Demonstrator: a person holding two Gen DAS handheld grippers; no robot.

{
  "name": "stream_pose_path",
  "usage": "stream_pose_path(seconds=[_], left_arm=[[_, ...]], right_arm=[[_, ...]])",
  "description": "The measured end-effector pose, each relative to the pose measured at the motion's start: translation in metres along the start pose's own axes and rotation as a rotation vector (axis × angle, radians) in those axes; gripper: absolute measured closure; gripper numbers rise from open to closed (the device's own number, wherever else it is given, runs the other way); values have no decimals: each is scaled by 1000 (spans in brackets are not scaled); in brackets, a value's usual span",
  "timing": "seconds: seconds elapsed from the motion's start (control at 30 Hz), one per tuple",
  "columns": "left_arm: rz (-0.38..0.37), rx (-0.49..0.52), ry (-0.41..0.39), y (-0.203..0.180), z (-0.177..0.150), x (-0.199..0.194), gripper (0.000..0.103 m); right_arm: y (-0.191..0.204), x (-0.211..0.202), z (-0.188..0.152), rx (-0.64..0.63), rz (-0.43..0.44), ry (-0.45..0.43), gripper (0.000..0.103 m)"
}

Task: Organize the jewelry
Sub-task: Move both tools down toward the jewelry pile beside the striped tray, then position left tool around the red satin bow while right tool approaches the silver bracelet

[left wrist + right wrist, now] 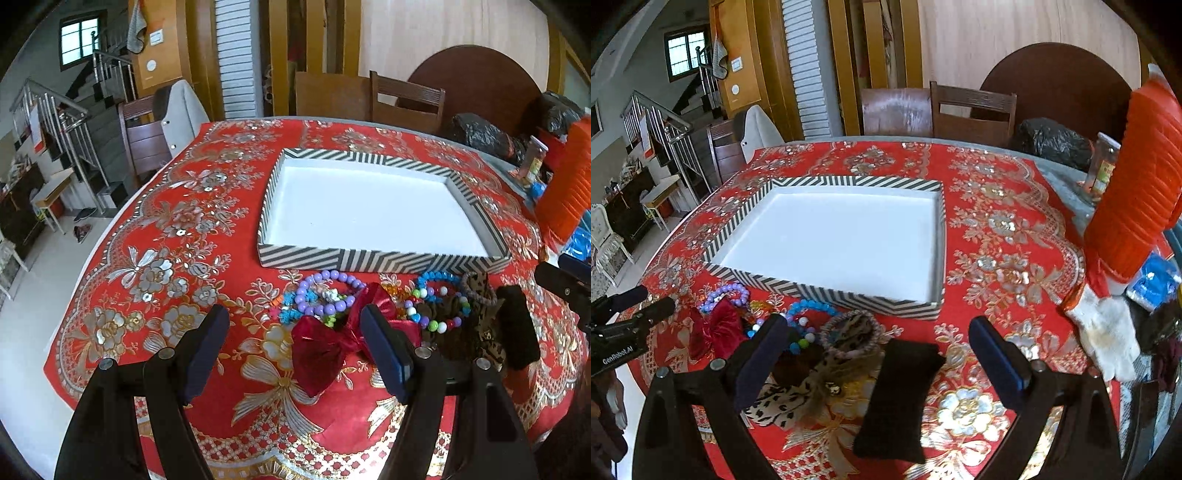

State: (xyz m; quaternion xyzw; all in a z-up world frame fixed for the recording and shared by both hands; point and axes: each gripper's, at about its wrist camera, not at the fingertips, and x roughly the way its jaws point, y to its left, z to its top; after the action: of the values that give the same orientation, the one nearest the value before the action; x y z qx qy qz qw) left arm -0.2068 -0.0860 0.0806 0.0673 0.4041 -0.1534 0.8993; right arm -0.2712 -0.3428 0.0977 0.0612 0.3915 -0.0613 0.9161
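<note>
A striped box tray (384, 260) (827, 291) with a bare white floor lies on the red cloth. In front of it is a jewelry pile: a purple bead bracelet (334, 280) (726, 291), a blue bead bracelet (437, 277) (809, 306), a multicolour bead bracelet (437, 325), a red bow (325, 350) (718, 332), a leopard-print hair tie (476, 291) (849, 332) and a black pouch (517, 328) (897, 395). My left gripper (295, 354) is open just before the red bow. My right gripper (879, 365) is open above the black pouch.
A red floral tablecloth (177, 221) covers the round table. An orange ribbed object (1130, 184), a white glove (1108, 336), a jar (1102, 166) and black bags (1052, 140) crowd the right side. Wooden chairs (971, 110) stand behind. The table edge drops off at left.
</note>
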Motion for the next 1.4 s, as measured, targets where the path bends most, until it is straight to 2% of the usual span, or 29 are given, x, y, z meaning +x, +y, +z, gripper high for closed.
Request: stream_pose_path(seconds=[0.23,0.5,0.6,0.77,1.07,1.17,1.4], left_arm=[[-37,3,24,1,-6,8,33],[-53,36,44,3,-8,14,33],[-99,55,51,9,-10,12,33],[-132,137,63,11,-15,16,33],[-211,281,59,-10,-8,28,33],[-235,296,85,-14,-9,34,33],[-236,311,96,-14,-11,35,33]], right_arm=[[3,-2,-2,-18,-10,5,3],[0,1,-5,-23,20,34,3],[0,2,-7,-30,21,44,3],[-4,6,-8,-26,21,64,4],[-5,18,-14,-8,52,119,8],[-4,21,-14,-11,41,129,8],[-8,24,-14,12,52,138,8]])
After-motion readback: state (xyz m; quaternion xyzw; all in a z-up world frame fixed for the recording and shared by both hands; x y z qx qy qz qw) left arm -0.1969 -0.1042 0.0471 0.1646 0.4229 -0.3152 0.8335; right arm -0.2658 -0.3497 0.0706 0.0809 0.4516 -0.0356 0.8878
